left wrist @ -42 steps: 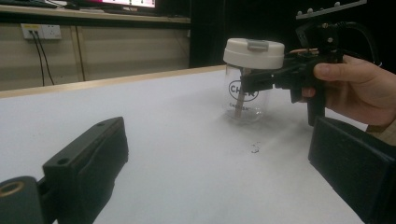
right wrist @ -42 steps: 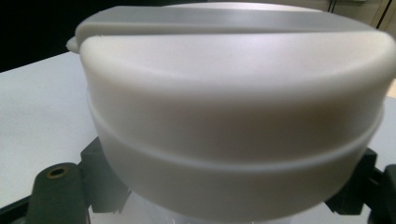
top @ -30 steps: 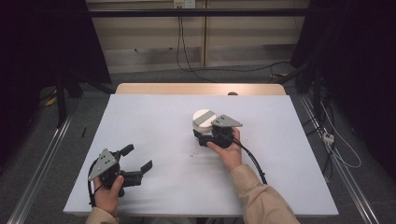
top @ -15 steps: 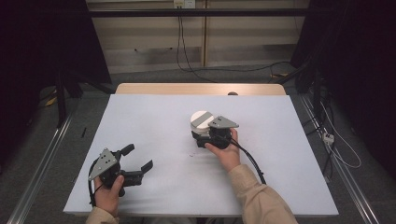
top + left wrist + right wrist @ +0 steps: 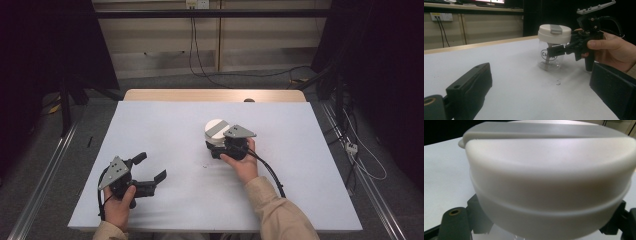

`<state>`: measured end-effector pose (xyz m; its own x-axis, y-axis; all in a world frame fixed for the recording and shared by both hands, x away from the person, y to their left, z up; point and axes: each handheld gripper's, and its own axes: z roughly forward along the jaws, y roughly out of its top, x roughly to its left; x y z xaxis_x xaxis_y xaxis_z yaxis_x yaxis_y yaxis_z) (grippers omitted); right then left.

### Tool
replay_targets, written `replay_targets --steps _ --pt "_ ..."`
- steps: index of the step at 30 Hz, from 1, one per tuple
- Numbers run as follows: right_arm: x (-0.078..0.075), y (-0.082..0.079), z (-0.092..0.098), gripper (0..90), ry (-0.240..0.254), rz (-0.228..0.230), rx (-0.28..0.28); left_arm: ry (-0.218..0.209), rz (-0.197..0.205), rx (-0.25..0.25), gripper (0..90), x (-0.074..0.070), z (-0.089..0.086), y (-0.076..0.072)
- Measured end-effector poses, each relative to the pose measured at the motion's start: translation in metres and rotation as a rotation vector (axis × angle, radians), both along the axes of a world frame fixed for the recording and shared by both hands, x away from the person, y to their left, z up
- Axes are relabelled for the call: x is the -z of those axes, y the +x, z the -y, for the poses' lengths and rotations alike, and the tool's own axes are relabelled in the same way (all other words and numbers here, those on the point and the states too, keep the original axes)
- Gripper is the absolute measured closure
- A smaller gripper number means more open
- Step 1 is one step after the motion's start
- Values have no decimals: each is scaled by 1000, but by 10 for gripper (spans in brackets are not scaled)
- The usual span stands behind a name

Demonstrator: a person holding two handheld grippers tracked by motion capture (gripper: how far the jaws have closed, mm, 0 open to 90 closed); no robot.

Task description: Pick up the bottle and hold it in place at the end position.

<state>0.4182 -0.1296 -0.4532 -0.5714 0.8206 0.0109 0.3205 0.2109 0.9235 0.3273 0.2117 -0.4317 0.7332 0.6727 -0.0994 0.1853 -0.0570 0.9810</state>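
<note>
The high view shows 1 jar (image 5: 216, 133), 2 grippers and 2 hands on 1 white table (image 5: 165, 125). The jar, clear with a white lid (image 5: 215, 127) crossed by 1 grey strip, stands upright near the table's middle, a little toward its far edge and right of centre. The right gripper (image 5: 214, 148) sits against the jar's near side, its grey three-cornered plate level on top, and the right hand (image 5: 239, 160) grips it from behind with the forearm in a beige sleeve (image 5: 277, 215) running to the near edge. The left gripper (image 5: 149, 168) rests near the near-left corner, well apart from the jar, its 2 jaws spread wide with nothing between them; the left hand (image 5: 119, 205) holds it from below.

The left gripper view shows that gripper's own 2 black jaws wide apart over bare tabletop. Beyond them stands the 1 jar (image 5: 551, 51), with black lettering on its clear wall. The right gripper (image 5: 557, 51) points level at it, jaws pinching the clear body just under the lid, and the right hand (image 5: 611, 51) wraps the handle with the thumb on top.

In the right gripper view the white lid (image 5: 549, 175) looms close and blurred, with 1 grey strip on top. The 2 jaws close on the jar at either side beneath it.
</note>
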Motion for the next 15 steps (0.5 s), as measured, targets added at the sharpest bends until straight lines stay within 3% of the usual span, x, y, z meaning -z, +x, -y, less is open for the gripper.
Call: replay_targets --steps 15 --pt "0 0 1 187 2 0 -4 3 5 -2 40 -4 3 5"
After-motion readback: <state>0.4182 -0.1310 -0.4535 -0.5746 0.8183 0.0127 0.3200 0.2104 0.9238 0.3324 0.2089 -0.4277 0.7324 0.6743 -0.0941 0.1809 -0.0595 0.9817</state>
